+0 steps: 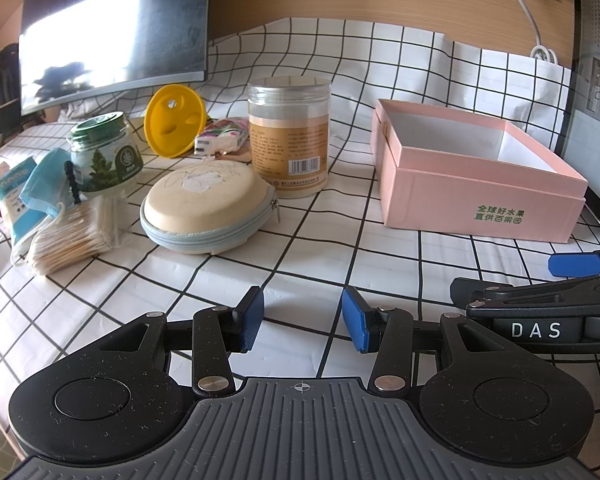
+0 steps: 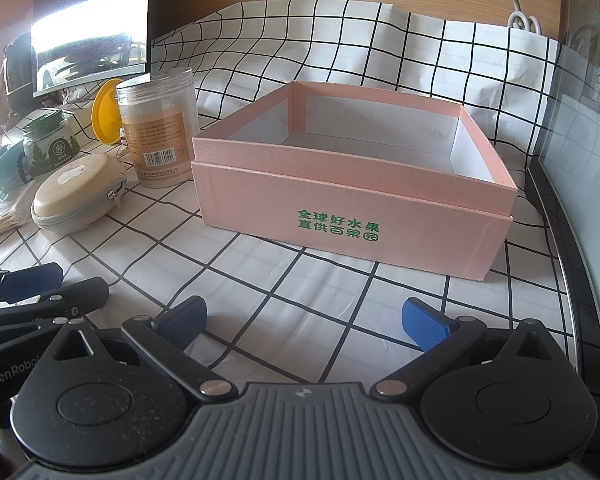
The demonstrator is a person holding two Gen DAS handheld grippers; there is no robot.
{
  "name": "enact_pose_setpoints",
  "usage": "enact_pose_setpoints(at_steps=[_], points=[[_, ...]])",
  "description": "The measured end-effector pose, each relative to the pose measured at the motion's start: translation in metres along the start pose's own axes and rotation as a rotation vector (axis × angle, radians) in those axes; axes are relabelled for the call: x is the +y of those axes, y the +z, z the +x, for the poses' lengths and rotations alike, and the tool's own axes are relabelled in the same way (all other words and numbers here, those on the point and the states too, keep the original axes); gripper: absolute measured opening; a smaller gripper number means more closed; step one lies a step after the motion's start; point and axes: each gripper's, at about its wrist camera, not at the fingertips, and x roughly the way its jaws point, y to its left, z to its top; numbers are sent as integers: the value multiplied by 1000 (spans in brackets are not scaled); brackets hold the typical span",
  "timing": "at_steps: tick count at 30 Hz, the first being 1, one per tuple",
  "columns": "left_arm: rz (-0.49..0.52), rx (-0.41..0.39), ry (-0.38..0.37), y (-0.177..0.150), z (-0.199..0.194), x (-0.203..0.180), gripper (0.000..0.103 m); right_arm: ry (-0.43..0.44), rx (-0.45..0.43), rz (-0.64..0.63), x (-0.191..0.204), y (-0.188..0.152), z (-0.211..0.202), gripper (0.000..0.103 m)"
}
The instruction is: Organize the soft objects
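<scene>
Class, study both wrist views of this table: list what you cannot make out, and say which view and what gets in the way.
- Pink box floor: left wrist view, near wall hides most of it; right wrist view shows only part.
- Tall jar contents: cloudy plastic and label, both views.
- Items behind the face mask: left wrist view, cut by the left edge.
- Tissue pack: partly behind the tall jar; hidden in the right wrist view.
- Green jar label text: too small.

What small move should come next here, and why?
Probably the left gripper should reach toward the blue face mask at the left. Both grippers are open and hold nothing, the pink box looks empty, and the soft items lie on the left gripper's side.
</scene>
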Motion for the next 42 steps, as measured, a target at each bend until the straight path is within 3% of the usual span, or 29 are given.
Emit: enact_pose_setpoints(at_steps=[9,13,19,22,25,28,31,35,38,42], points=[[-12,21,12,3,0,-1,49,2,7,3,1,1,3,103],[5,76,-22,10,3,7,49,6,155,5,-1,23,13,103],[75,197,-197,28,10,33,45,-27,284,30,3,32,19,103],[25,258,-295,37,16,56,36,-25,326,22,14,39,21,103],[-47,328,-414,42,24,86,35,-54,287,-29,46,50,13,103],[-91,339,-451,50,23,124,35,-48,180,-123,92,74,-3,103],[-137,258,-422,64,11,177,35,8,101,-179,143,115,-9,103],[-219,133,-309,86,0,270,35,97,75,-144,201,174,-2,103],[-300,35,-152,109,3,357,35,152,72,-107,243,206,5,103],[-405,21,37,130,25,457,35,159,54,-143,296,220,13,103]])
